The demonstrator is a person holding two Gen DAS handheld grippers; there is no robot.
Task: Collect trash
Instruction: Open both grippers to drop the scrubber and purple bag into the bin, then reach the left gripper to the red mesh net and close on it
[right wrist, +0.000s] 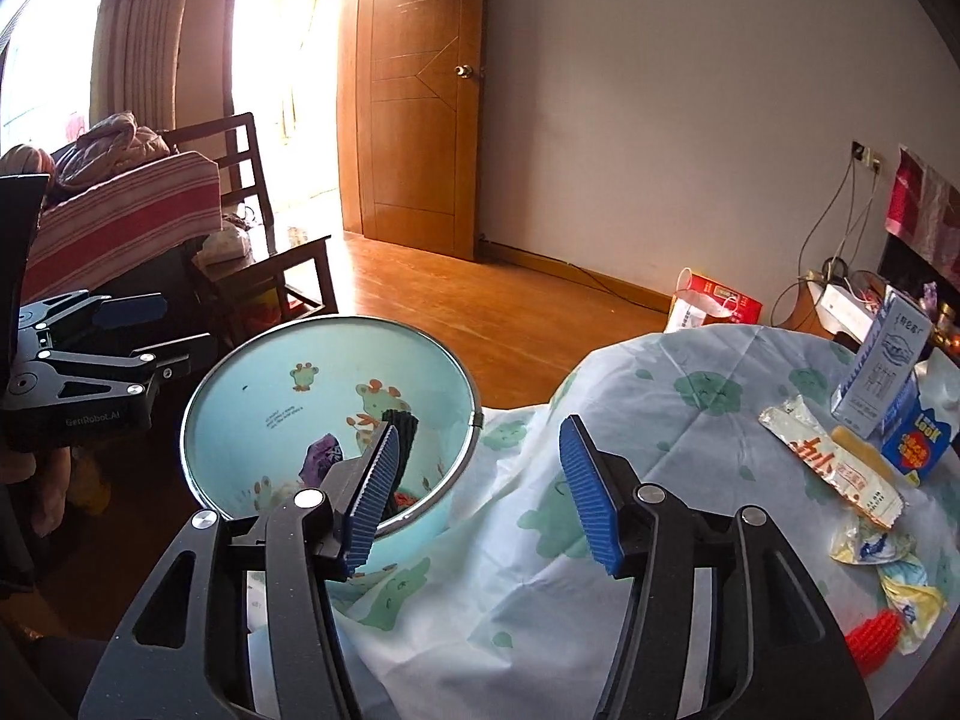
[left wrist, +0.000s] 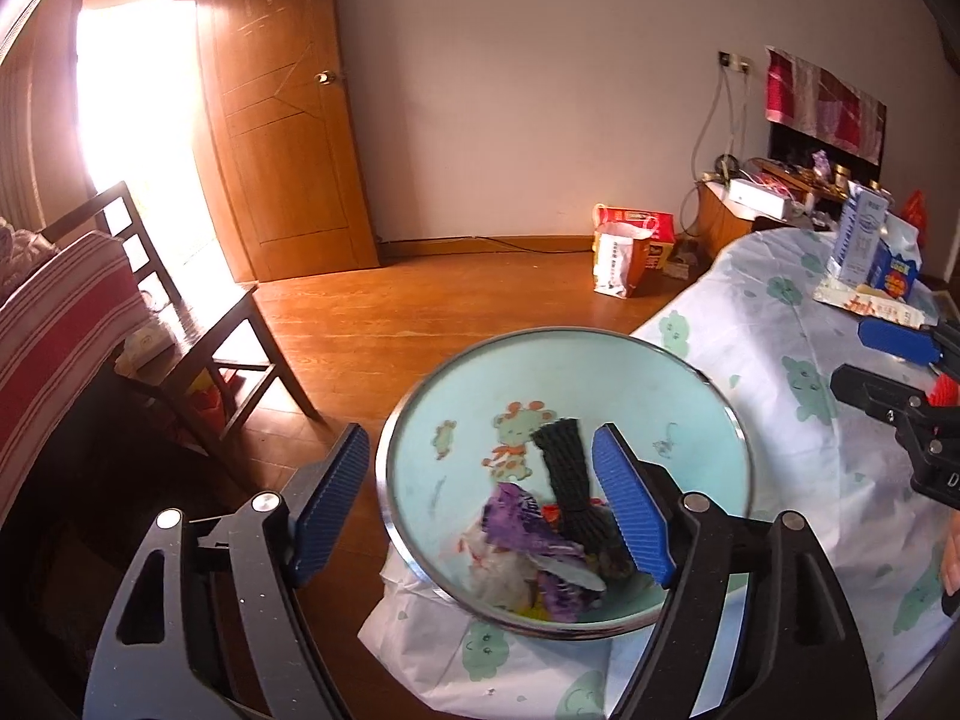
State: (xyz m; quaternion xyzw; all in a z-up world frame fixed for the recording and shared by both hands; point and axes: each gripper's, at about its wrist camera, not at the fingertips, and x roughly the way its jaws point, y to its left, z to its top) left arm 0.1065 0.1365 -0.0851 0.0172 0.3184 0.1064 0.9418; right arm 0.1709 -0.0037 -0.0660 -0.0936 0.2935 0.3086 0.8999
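Observation:
A light blue trash bin [left wrist: 420, 420] with a metal rim and cartoon prints stands beside the cloth-covered table [left wrist: 780, 324]. In it lie a black cord bundle [left wrist: 564, 474], a purple wrapper [left wrist: 522, 516] and white plastic. My left gripper [left wrist: 480, 507] hangs open over the bin's mouth, empty. My right gripper [right wrist: 483, 495] is open and empty at the table's edge, its left finger over the bin [right wrist: 270, 384]. On the table [right wrist: 690, 420] to its right lie a printed wrapper [right wrist: 834, 462] and crumpled yellow wrappers [right wrist: 888, 570]. The left gripper [right wrist: 156, 336] shows at the far left.
A milk carton [right wrist: 882, 372], a blue box [right wrist: 918, 438] and a red spiky item [right wrist: 873, 642] sit at the table's right edge. A dark wooden chair [left wrist: 198, 324] and a striped cover [left wrist: 60, 324] are left of the bin. Paper bags [left wrist: 630, 252] stand on the wooden floor.

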